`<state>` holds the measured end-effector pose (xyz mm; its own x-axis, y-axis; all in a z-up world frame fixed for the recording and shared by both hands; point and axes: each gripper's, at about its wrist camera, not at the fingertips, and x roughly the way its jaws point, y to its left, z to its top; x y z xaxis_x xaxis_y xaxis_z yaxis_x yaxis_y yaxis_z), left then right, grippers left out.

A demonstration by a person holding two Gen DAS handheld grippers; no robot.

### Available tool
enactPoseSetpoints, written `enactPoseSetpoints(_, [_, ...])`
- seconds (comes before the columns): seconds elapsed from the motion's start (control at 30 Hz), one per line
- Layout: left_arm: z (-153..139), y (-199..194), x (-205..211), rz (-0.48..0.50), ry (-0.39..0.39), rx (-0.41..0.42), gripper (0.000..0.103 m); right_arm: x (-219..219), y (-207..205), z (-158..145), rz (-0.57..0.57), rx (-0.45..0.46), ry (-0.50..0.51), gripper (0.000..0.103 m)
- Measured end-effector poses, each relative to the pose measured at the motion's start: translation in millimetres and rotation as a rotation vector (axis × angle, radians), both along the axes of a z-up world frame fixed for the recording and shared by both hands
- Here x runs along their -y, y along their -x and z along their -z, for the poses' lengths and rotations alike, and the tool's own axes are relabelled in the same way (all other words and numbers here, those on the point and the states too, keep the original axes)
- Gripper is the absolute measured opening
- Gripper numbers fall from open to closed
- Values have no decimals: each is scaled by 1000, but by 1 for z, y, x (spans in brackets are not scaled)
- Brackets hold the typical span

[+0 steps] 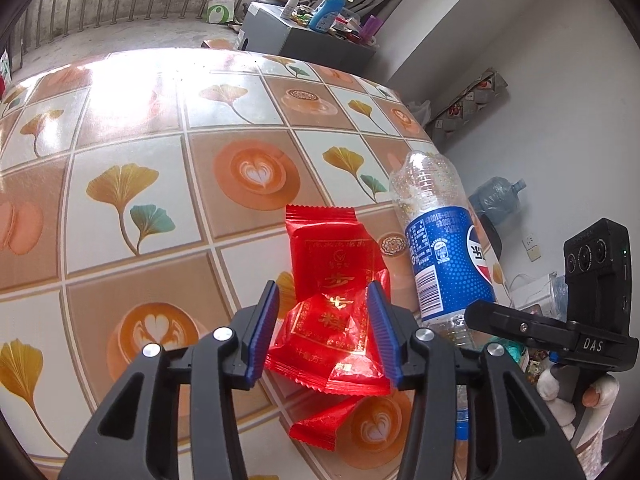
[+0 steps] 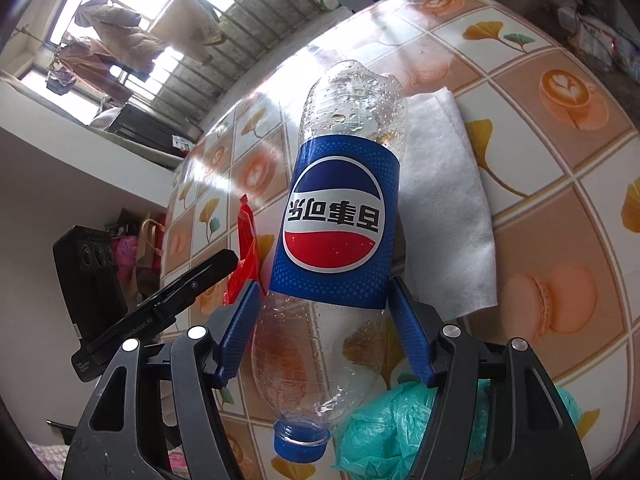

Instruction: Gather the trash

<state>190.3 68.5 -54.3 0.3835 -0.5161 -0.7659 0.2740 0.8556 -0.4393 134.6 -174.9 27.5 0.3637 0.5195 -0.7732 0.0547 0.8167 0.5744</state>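
Trash lies spread on the tiled-pattern tablecloth (image 1: 132, 128) in front of you: red snack wrappers, an empty Pepsi bottle, a white tissue and a crumpled teal plastic bag.

Your left gripper (image 1: 324, 330) points down at the red wrappers (image 1: 332, 280). Its blue pads (image 1: 262, 334) stand on either side of the topmost crumpled wrapper, and from this view you cannot tell whether they touch it or only flank it; the jaws stand partly spread. A second wrapper lies flat beyond it, and a smaller red scrap (image 1: 320, 420) sits nearer, below the pads. The Pepsi bottle (image 1: 440, 240) lies just to the right of the wrappers.

Your right gripper (image 2: 326, 332) straddles that bottle (image 2: 340, 216), which lies on its side with the blue cap (image 2: 300, 442) toward the camera and the base away. The blue fingers (image 2: 412, 344) sit just below the label, one on each side of the clear body, close against it, but the frame does not settle whether they press it. The white tissue (image 2: 448, 208) lies flat beside the bottle on the right, partly under it. The teal plastic bag (image 2: 384, 428) is bunched near the cap, under the right finger. A red wrapper (image 2: 246, 248) shows at the bottle's left, next to your other gripper's black body.
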Motion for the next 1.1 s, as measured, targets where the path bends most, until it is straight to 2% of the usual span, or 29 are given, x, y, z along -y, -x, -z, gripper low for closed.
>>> enactPoseSetpoints(0.23, [3, -10, 28, 65, -193, 100, 50, -1, 1, 1, 2, 9, -8, 62])
enactPoseSetpoints(0.6, [10, -3, 55, 188, -294, 182, 51, 14, 9, 3, 2, 16, -36, 62])
enactPoseSetpoints(0.87, [11, 12, 68, 214, -357, 242, 21, 17, 11, 2, 6, 21, -48, 62])
enactPoseSetpoints(0.97, [12, 13, 67, 206, -360, 244, 15, 17, 11, 2, 10, 21, -54, 62])
enactPoseSetpoints(1.1, [11, 11, 62, 191, -336, 221, 13, 22, 11, 4, 23, 11, -85, 61])
